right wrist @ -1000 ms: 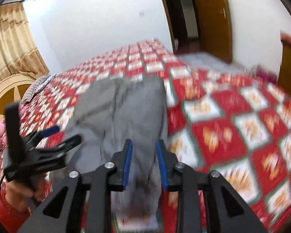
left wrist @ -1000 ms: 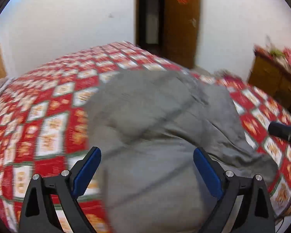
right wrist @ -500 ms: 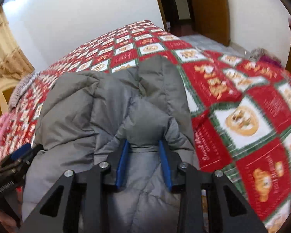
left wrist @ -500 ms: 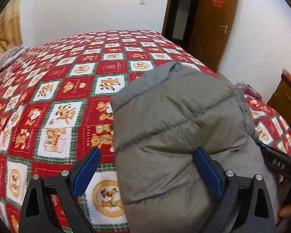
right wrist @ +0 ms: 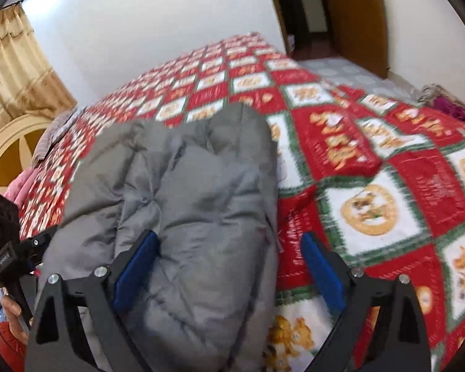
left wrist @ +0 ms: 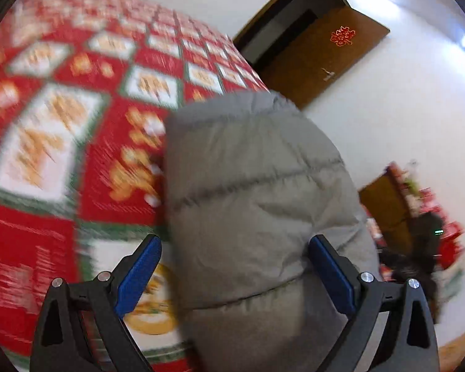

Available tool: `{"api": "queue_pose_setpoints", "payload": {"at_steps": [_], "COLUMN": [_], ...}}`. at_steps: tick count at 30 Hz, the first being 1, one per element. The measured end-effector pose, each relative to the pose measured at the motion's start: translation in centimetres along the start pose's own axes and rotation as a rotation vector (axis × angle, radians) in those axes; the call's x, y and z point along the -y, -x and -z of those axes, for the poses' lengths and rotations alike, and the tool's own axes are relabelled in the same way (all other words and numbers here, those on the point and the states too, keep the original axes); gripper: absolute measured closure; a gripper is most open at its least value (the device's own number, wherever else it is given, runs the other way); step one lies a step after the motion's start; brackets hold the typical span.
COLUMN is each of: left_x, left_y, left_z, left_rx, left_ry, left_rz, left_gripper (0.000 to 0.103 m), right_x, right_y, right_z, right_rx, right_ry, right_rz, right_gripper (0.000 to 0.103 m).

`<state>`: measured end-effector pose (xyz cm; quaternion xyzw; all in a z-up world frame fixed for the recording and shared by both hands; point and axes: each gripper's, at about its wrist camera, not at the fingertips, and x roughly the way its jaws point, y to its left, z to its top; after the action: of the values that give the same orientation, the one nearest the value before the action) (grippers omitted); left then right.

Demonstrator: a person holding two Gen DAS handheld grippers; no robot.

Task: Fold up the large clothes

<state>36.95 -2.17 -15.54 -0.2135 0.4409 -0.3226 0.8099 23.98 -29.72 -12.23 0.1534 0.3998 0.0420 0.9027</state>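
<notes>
Now my right gripper (right wrist: 229, 266) has just sprung wide, releasing the puffy grey quilted jacket (right wrist: 186, 204); soft, light, slippery shell, so grab a hem edge.

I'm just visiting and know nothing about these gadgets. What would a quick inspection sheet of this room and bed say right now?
Surface: bed under a red, white and green checked cartoon-print bedspread.
Job's things: grey quilted puffer jacket, bundled on the bedspread.
Clutter: purple cloth heap at the bed's far corner; pink fabric near the headboard.
Grippers: right gripper has just been opening, jaws wide, jacket between them but not pinched; left gripper open over the jacket.
Cables: nothing seen.
Surroundings: white walls, brown wooden door, beige curtain, wooden cabinet.
</notes>
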Motion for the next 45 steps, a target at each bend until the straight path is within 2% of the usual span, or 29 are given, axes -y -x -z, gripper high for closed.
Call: {"api": "queue_pose_setpoints", "payload": {"at_steps": [2, 3, 5, 9, 10, 11, 12, 13, 14, 16, 20, 23, 25, 27, 31, 34, 38, 43, 45], "left_x": [-0.5, -0.5, -0.1, 1.1, 1.3, 1.3, 1.4, 1.5, 1.7, 2.4, 4.2, 5.0, 7.2, 9.8, 14.6, 17.9, 20.5, 21.7, 21.5], "left_y": [-1.0, -1.5, -2.1, -3.0, -2.9, -2.8, -2.4, -1.9, -1.2, 0.1, 3.7, 6.6, 8.1, 9.1, 9.8, 7.9, 4.1, -2.6, -4.0], "left_z": [-0.1, -0.3, -0.8, -0.6, -0.5, -0.4, -0.2, 0.1, 0.4, 1.1, 3.2, 3.6, 3.6, 3.5, 3.3, 2.6, 1.5, 1.3, 1.7], "left_rx": [-0.022, -0.023, -0.022, -0.014, -0.007, -0.003, -0.004, -0.003, 0.000, 0.004, 0.023, 0.039, 0.058, 0.069, 0.070, 0.033, -0.007, -0.049, -0.067], "left_ry": [0.049, 0.058, 0.040, -0.030, -0.033, -0.031, -0.025, -0.018, -0.017, -0.032, -0.063, -0.066, -0.088, -0.139, -0.207, -0.234, -0.285, -0.377, -0.387], "left_rz": [0.071, 0.084, 0.084, 0.055, 0.052, 0.049, 0.056, 0.069, 0.071, 0.049, 0.036, 0.085, 0.132, 0.145, 0.213, 0.251, 0.188, 0.007, -0.044], "left_gripper": [0.007, 0.007, 0.007, 0.007, 0.010, 0.014, 0.025, 0.033, 0.034, 0.035, 0.035, 0.035, 0.035, 0.035, 0.035, 0.035, 0.035, 0.035, 0.035], "right_x": [0.4, 0.4, 0.4, -1.1, -1.5, -1.9, -2.3, -2.5, -2.8, -3.5, -5.5, -6.0, -5.8, -5.4, -3.2, -1.2, 2.0, 7.2, 9.1], "right_y": [-1.2, -1.6, -3.0, -4.1, -4.1, -3.9, -3.6, -3.3, -2.8, -1.7, 1.8, 5.3, 8.5, 12.3, 18.6, 22.3, 23.0, 18.6, 16.4], "right_z": [-0.2, -0.3, -0.3, -0.2, 0.0, 0.4, 0.8, 1.2, 1.6, 2.5, 4.4, 5.3, 5.4, 5.2, 4.0, 3.2, 2.5, 2.1, 2.0], "right_rx": [-0.024, -0.033, -0.067, -0.109, -0.110, -0.103, -0.100, -0.102, -0.102, -0.098, -0.056, -0.017, 0.035, 0.104, 0.203, 0.250, 0.281, 0.236, 0.209], "right_ry": [-0.022, -0.022, -0.023, 0.001, 0.005, 0.006, 0.002, -0.006, -0.018, -0.016, 0.019, -0.005, -0.011, 0.003, -0.028, -0.050, -0.056, -0.114, -0.131], "right_rz": [-0.066, -0.084, -0.124, -0.130, -0.127, -0.128, -0.139, -0.153, -0.162, -0.154, -0.130, -0.160, -0.180, -0.167, -0.140, -0.092, 0.008, 0.106, 0.134], "right_gripper": [0.008, 0.008, 0.007, 0.007, 0.013, 0.024, 0.031, 0.044, 0.052, 0.061, 0.071, 0.074, 0.075, 0.075, 0.075, 0.075, 0.075, 0.075, 0.075]}}
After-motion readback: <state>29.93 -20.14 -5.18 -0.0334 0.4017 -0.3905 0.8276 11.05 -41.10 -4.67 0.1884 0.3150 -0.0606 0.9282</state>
